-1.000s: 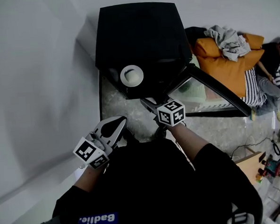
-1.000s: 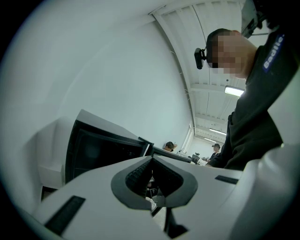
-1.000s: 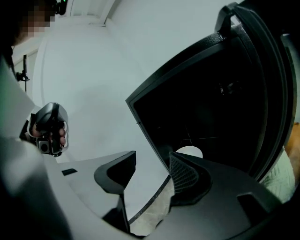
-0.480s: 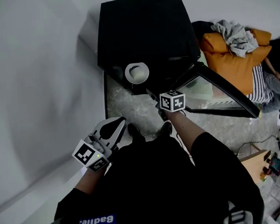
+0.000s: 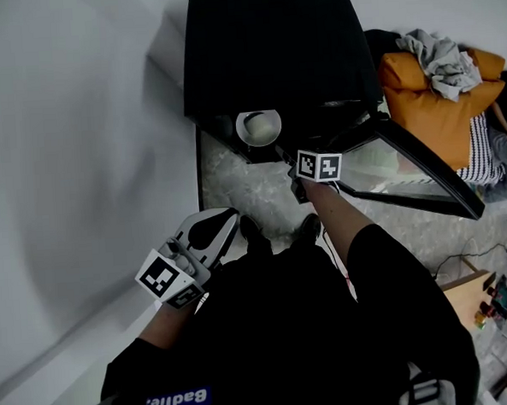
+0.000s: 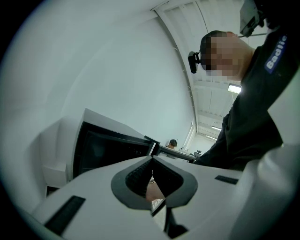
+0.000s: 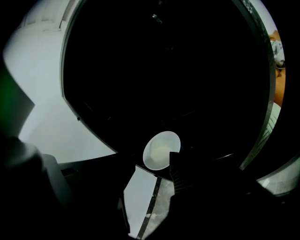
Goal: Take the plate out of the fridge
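A small white plate [image 5: 259, 127] sits on a shelf just inside the open black fridge [image 5: 270, 51]; it also shows pale in the right gripper view [image 7: 161, 150]. My right gripper [image 5: 290, 158] reaches toward it, tips just short of its near right edge, jaws open with nothing between them. In its own view the right gripper [image 7: 152, 180] is dark, and one ribbed pad [image 7: 180, 171] overlaps the plate's lower right rim. My left gripper [image 5: 211, 232] hangs low at my left side, shut and empty, well away from the fridge. Its own view shows the left gripper [image 6: 151, 161] against the fridge front.
The fridge door [image 5: 414, 166] swings open to the right, its glass side facing me. A white wall [image 5: 80, 165] runs along the left. Speckled floor [image 5: 244, 185] lies before the fridge. An orange couch [image 5: 436, 101] with clothes stands at the far right.
My right gripper has moved forward and up toward the plate in the fridge. The left gripper has stayed at my side.
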{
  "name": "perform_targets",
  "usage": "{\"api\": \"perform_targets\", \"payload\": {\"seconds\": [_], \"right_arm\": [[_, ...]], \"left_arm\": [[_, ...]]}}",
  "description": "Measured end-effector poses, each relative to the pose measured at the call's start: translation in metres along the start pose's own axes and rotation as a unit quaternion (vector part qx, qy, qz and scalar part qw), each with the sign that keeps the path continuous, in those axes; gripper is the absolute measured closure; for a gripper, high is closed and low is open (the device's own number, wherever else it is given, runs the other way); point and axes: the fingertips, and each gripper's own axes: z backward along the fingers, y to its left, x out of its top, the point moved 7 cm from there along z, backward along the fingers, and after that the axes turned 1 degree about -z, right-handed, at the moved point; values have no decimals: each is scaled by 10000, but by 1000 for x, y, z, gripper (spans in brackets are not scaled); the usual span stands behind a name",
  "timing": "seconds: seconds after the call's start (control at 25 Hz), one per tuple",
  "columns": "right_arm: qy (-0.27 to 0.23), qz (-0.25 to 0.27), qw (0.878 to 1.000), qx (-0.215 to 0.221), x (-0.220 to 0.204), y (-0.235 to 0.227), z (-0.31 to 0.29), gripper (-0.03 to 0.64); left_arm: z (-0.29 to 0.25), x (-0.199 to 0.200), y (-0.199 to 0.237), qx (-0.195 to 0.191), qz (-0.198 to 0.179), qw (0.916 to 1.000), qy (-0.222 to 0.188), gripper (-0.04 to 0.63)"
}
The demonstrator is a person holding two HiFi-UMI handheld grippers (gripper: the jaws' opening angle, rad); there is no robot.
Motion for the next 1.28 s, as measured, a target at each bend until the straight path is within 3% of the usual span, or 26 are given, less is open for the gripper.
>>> {"api": "perform_targets", "payload": {"seconds": [0.56,1.28], "right_arm": [[-265,-1125,9931,-218,4,-46,-60,411],[-36,-1501,9882,-297,-4,-65,-85,413]], "left_arm": [[14,-13,9,220,230,9990,317,588],[15,-25,17,238,341,9981,451,588]]}}
